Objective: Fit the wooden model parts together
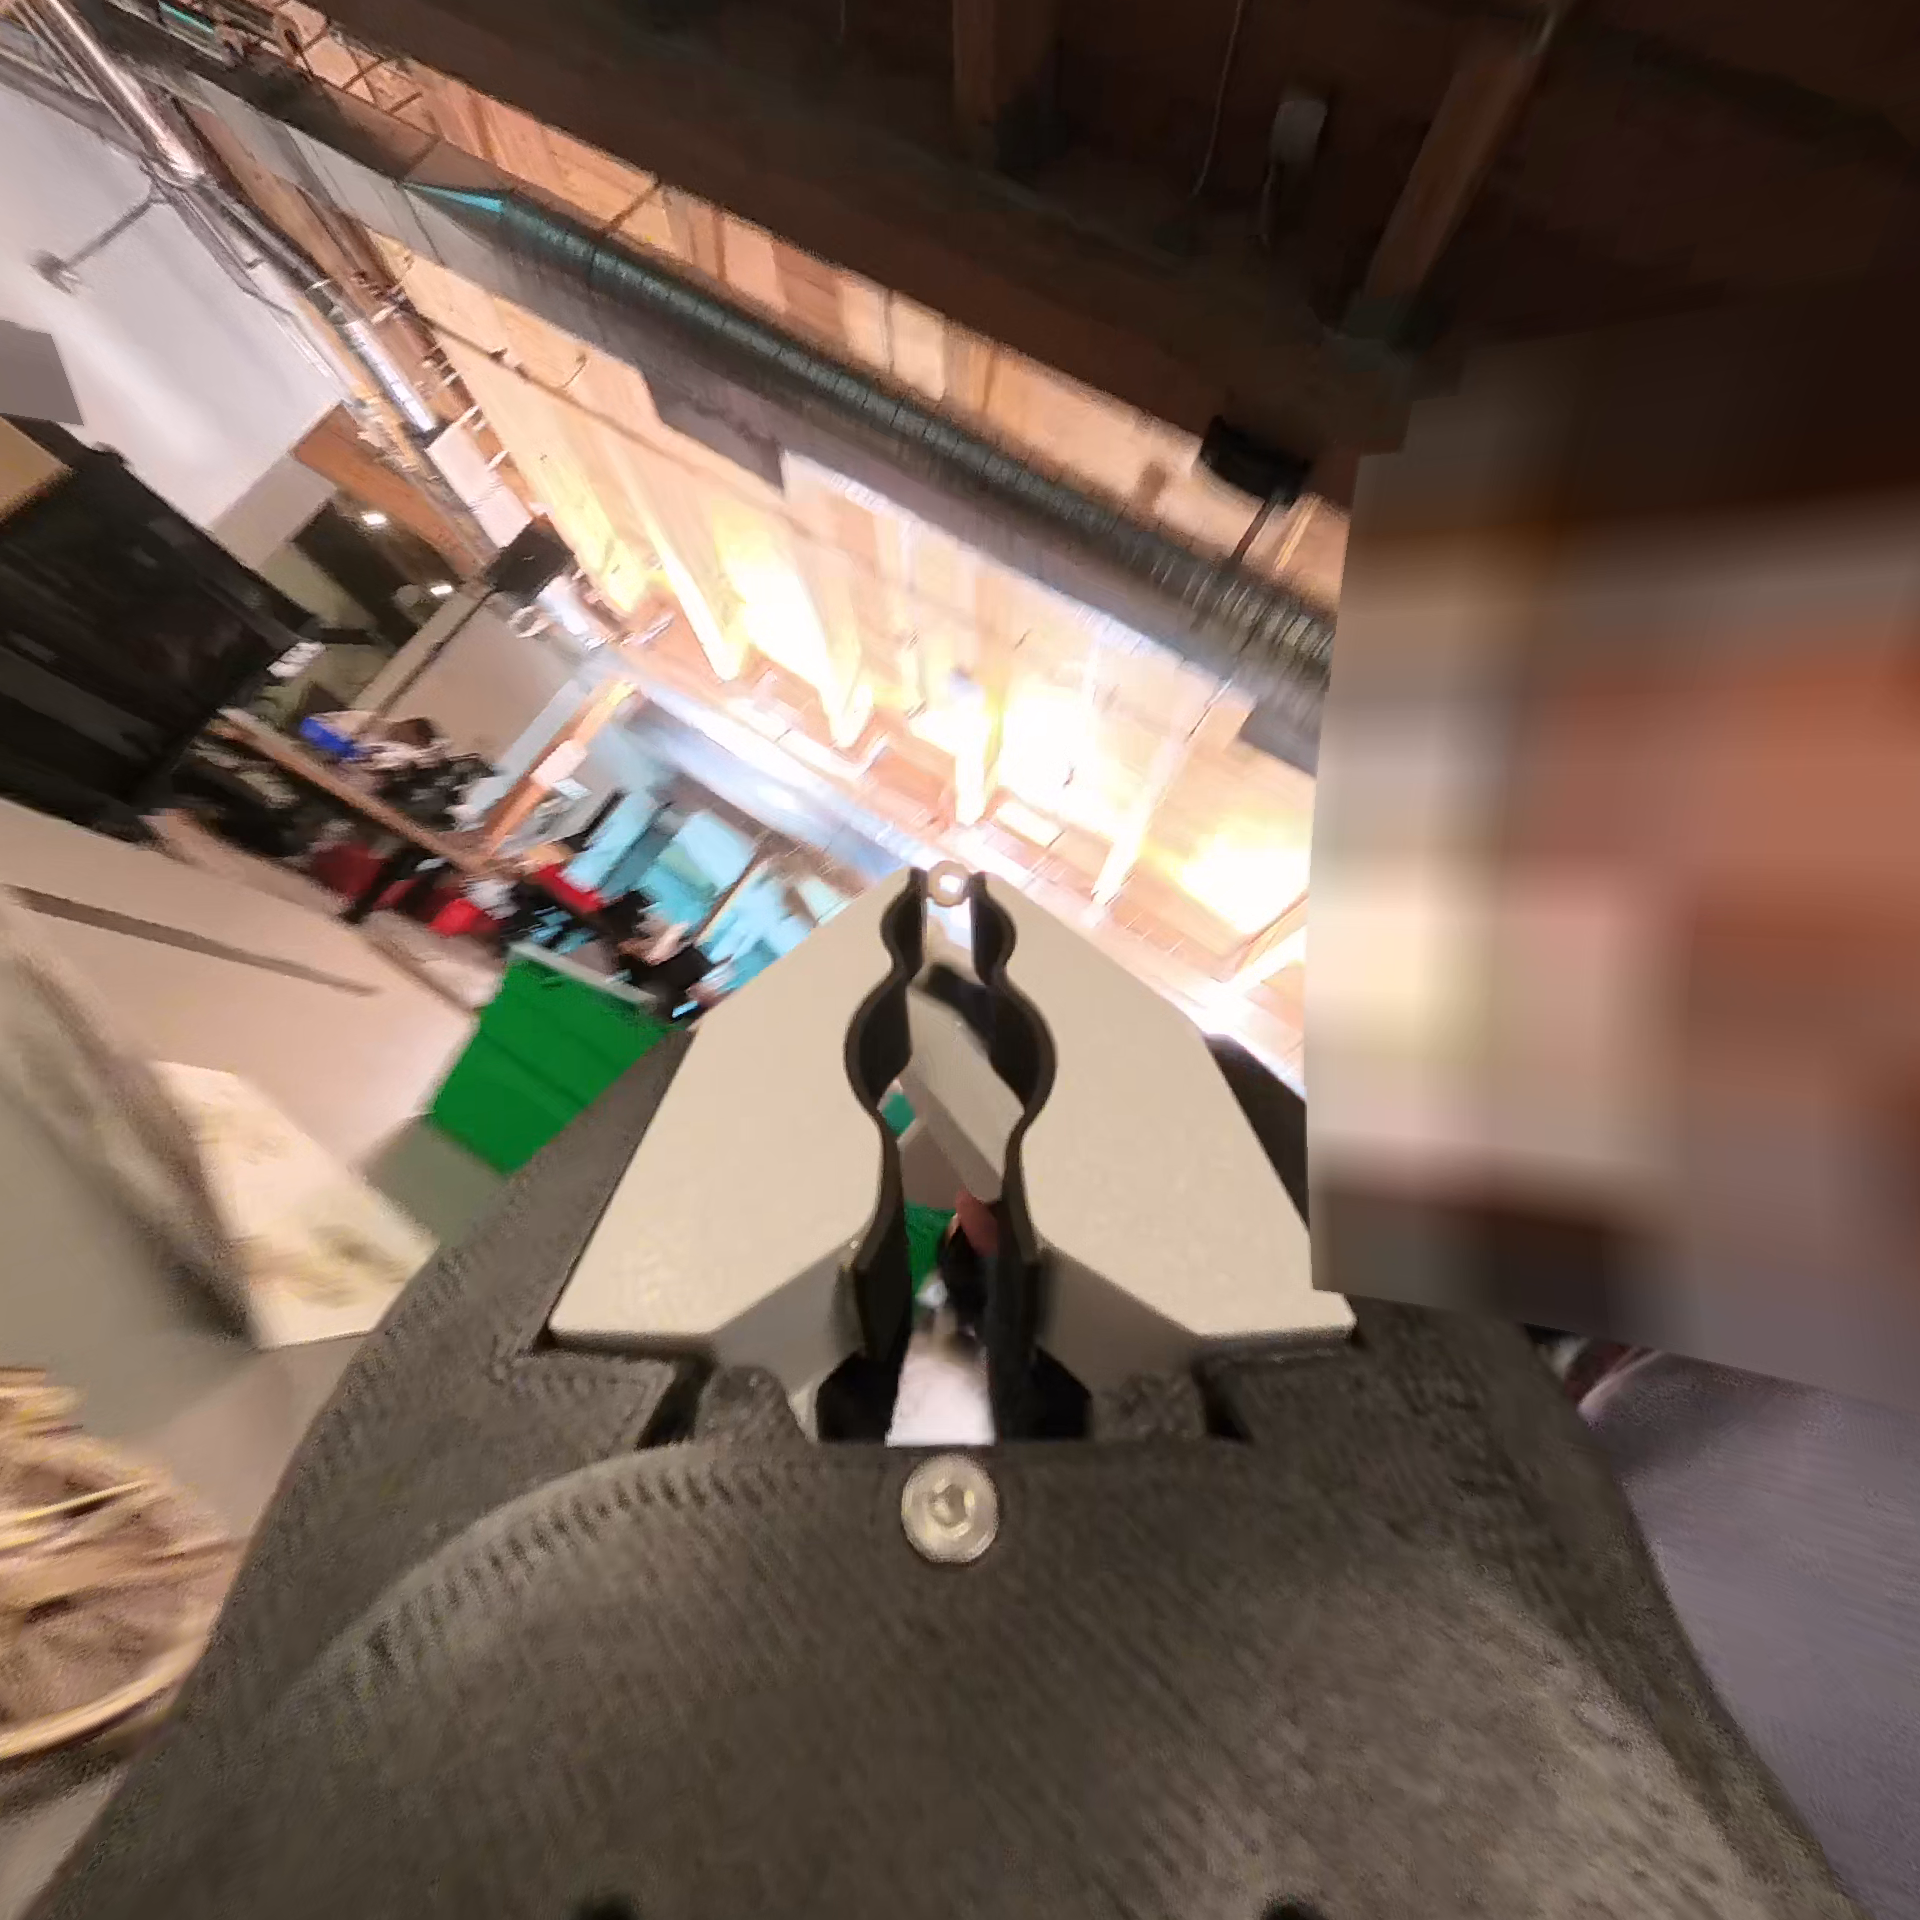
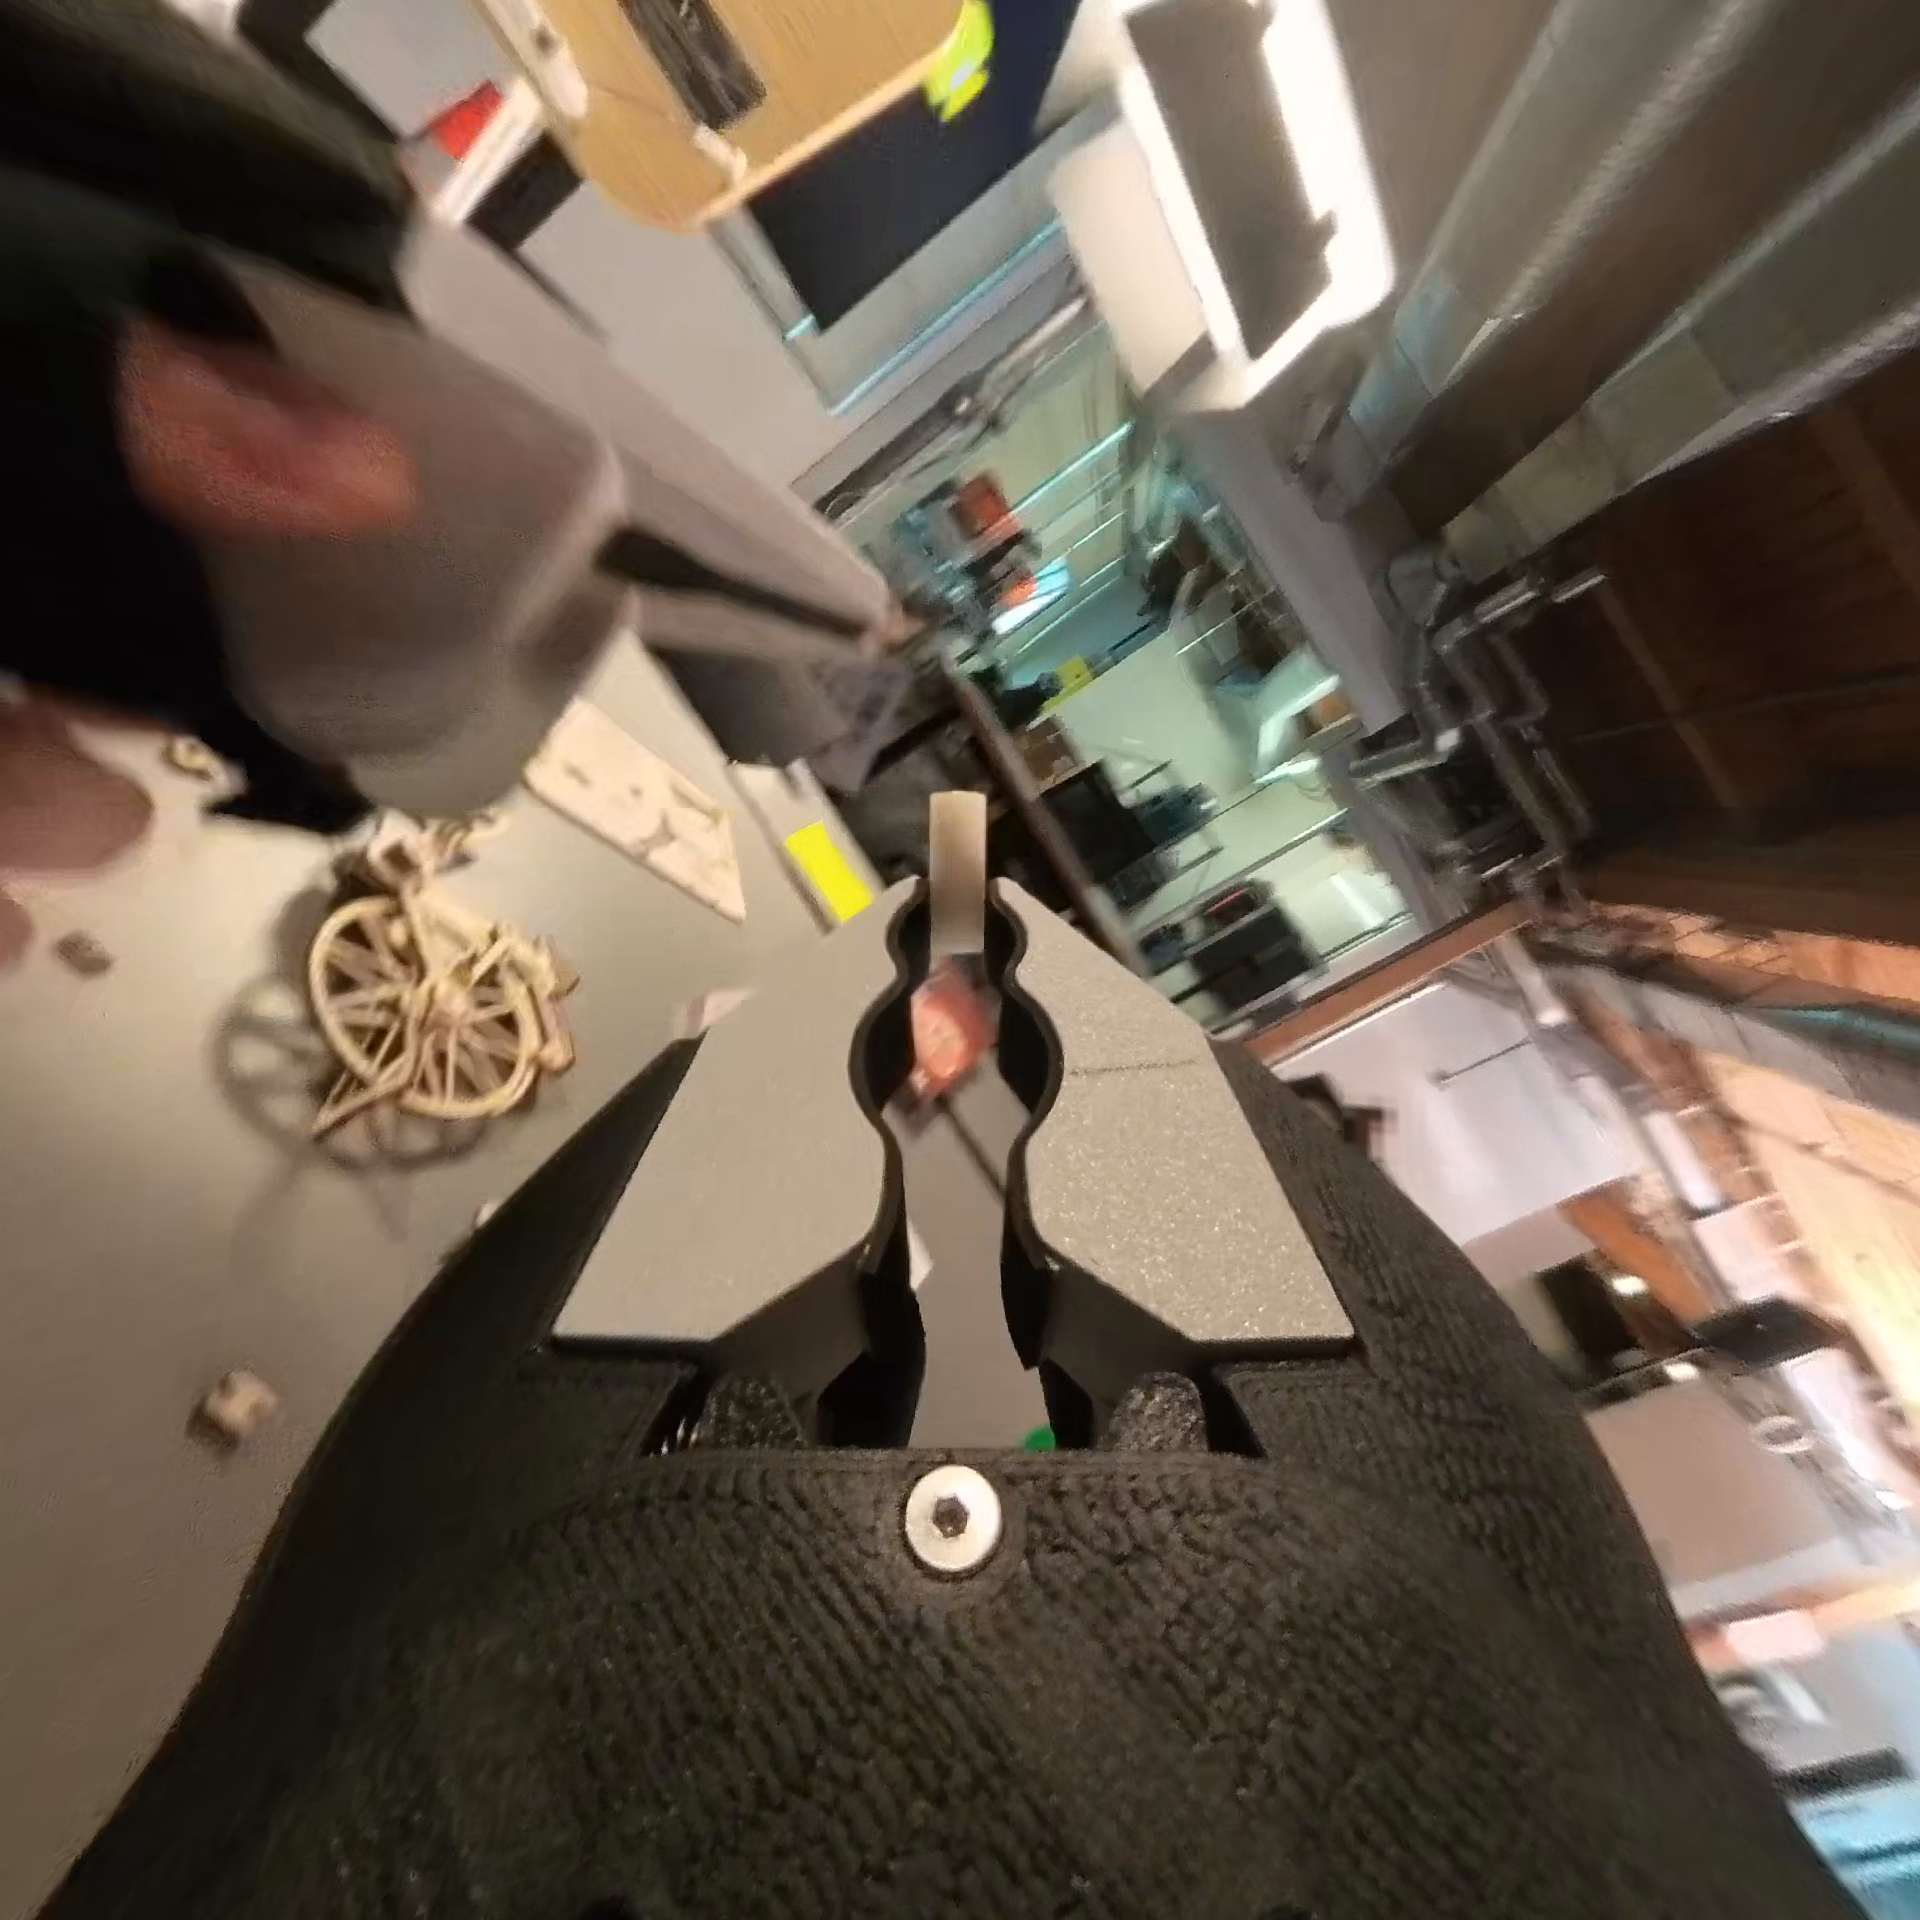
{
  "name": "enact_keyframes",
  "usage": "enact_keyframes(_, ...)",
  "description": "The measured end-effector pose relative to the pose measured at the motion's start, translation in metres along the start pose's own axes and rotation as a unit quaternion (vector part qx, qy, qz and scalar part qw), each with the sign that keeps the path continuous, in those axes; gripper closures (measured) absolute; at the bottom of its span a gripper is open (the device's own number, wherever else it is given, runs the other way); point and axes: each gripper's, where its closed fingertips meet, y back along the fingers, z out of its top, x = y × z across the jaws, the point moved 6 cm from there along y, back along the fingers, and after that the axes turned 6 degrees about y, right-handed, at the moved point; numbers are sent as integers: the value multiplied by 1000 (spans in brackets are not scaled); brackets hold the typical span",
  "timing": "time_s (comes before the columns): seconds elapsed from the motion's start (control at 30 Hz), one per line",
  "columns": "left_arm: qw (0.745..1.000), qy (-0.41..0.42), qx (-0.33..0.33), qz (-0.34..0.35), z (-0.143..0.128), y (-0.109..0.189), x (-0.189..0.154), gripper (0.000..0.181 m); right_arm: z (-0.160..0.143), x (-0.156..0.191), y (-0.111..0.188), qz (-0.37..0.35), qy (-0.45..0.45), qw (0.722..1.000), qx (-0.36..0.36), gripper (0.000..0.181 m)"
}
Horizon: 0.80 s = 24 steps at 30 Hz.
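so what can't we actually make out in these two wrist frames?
- Left wrist: left gripper pinches a tiny ring; too small to identify.
- Left wrist: wooden model blurred, cut by the edge.
- Right wrist: flat strip in right gripper; lower end hidden between fingers.

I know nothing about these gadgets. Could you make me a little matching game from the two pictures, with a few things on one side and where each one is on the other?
Things:
1. tiny ring
2. pale flat strip
3. wheeled wooden model

Places:
A. lying on the grey table
B. pinched at the tips of the left gripper
C. sticking out of the right gripper

Pairs: 1-B, 2-C, 3-A.
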Motion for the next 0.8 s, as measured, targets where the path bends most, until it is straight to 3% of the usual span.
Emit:
enact_keyframes(0.13,992,-97,56,50,16,19,2,175,-56,-4,8,140,-122,979,78,173)
enact_keyframes(0.23,972,-181,104,104,32,38,7,174,-100,0,22,272,-259,913,160,174)
enact_keyframes(0.33,944,-254,144,154,43,53,10,175,-140,8,35,324,-288,859,272,174)
enact_keyframes(0.43,921,-298,169,183,46,61,13,175,-155,18,41,376,-312,805,336,173)
enact_keyframes(0.67,916,-311,179,178,44,63,11,174,-176,29,38,409,-292,757,418,173)
enact_keyframes(0.8,916,-314,179,172,44,62,7,175,-177,27,41,419,-345,725,424,151)
